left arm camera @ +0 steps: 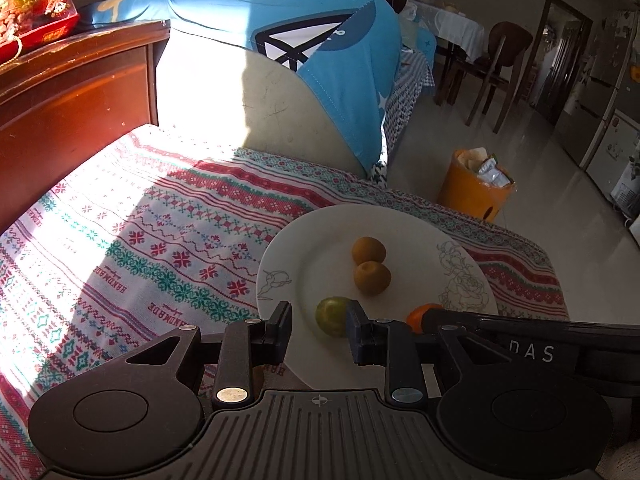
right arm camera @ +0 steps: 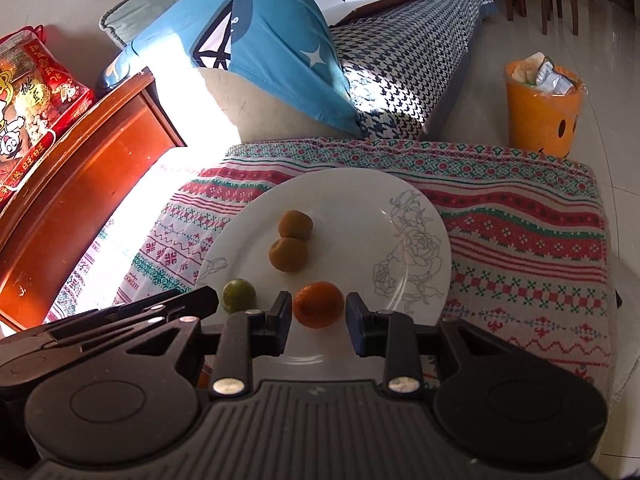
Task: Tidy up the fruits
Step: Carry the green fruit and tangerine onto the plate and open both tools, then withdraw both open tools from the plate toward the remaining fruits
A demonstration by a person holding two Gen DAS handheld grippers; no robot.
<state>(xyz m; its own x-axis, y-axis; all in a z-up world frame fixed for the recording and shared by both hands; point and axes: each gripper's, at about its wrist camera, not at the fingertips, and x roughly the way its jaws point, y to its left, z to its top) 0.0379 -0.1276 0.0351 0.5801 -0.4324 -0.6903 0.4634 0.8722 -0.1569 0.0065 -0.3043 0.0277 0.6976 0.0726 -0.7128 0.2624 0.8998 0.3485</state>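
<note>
Open tongs (left arm camera: 319, 330) frame green fruit (left arm camera: 332, 316) on plate (left arm camera: 316, 240).

Plate's (right arm camera: 360, 200) far and right parts lie bare; two brown fruits (right arm camera: 289, 254) crowd its middle, lime (right arm camera: 239, 295) and orange (right arm camera: 318, 304) its near edge.

Hard sunlight from the left blows out the patterned cloth (left arm camera: 168, 216); right side dim; fisheye bends edges.

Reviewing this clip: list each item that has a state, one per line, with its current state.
left gripper: open, green fruit between the jaws
right gripper: open, orange between the jaws
green fruit: on plate, ungripped
orange: on plate, ungripped
two brown fruits: on plate, touching
plate: flat on cloth
orange bin: full
</note>
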